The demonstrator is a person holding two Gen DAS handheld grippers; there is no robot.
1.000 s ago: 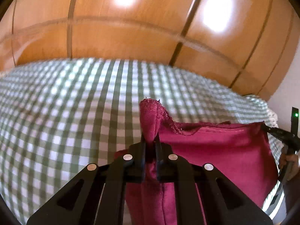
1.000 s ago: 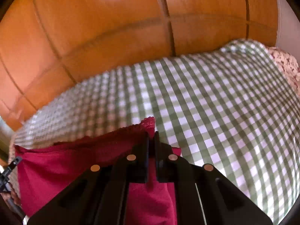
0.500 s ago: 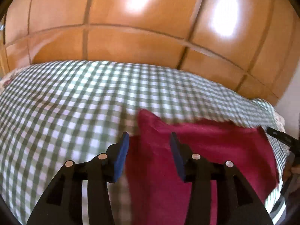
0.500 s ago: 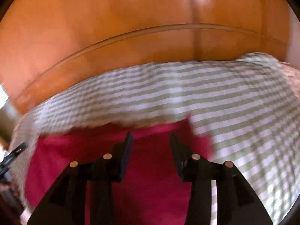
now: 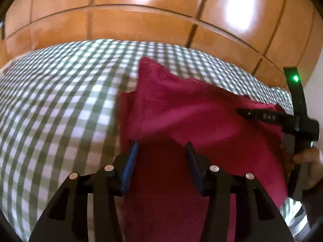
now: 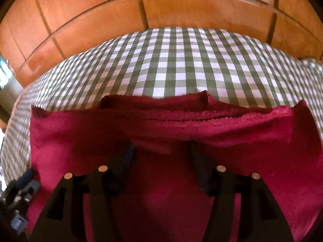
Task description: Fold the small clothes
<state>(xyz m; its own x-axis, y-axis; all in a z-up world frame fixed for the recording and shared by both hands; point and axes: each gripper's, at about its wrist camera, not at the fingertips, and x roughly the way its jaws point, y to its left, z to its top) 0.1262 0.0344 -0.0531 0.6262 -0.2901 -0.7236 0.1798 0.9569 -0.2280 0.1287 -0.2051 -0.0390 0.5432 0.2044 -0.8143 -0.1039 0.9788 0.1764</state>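
Note:
A dark red cloth [image 5: 181, 117] lies folded on the green-and-white checked cover [image 5: 60, 100]; its folded top layer ends short of the far edge [image 6: 161, 117]. My left gripper [image 5: 161, 151] hangs over the cloth's near left part, jaws opening, nothing between the pads. My right gripper [image 6: 161, 151] hovers over the cloth's middle, jaws also opening and empty. In the left wrist view the right gripper's black body [image 5: 282, 121] shows at the right edge with a hand [image 5: 308, 161] behind it. The left gripper's body [image 6: 18, 191] appears low on the left of the right wrist view.
Orange-brown wooden panels [image 6: 161, 6] rise behind the checked cover [image 6: 171, 60]. The cover spreads bare to the left of the cloth and beyond it. A pale patterned fabric edge [image 6: 315, 64] shows at the far right.
Both grippers let go of the red cloth's corners and opened. The lifted edge dropped flat onto the cloth, and both grippers drew back toward the near side.

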